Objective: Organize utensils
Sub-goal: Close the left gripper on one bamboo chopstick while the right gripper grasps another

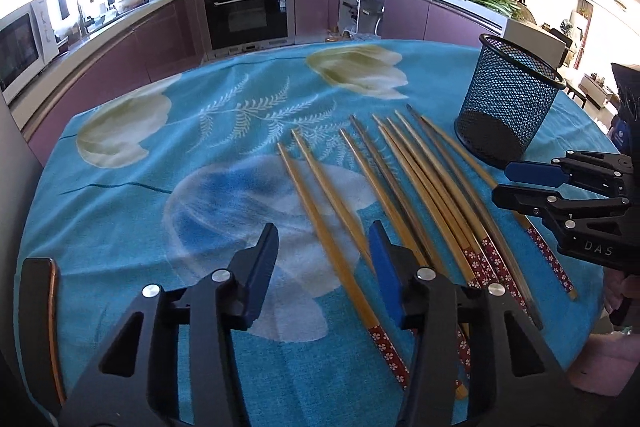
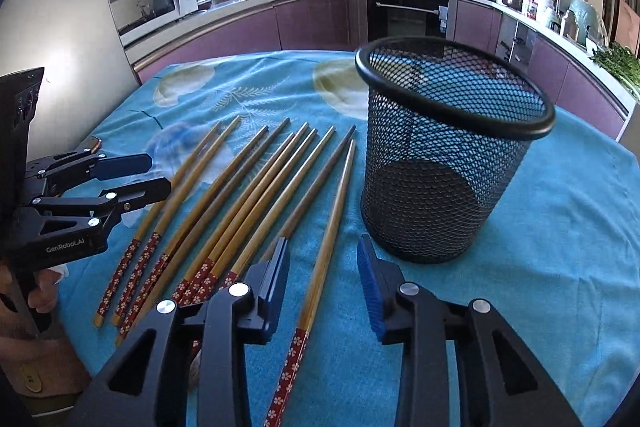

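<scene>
Bamboo chopsticks with red flowered ends [image 2: 224,211] lie fanned mid-tabletop just beside the upright black mesh cup [image 2: 448,155], presumably their holder; left gripper [image 1: 324,259] and right gripper [image 2: 324,267] each straddle one stick, half-open, pads not yet pressing.

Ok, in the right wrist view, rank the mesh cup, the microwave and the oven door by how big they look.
Largest to smallest as they appear:
1. mesh cup, by far, though it sits closest to the camera
2. microwave
3. oven door, close to the microwave in apparent size, so their order is unsure
</scene>
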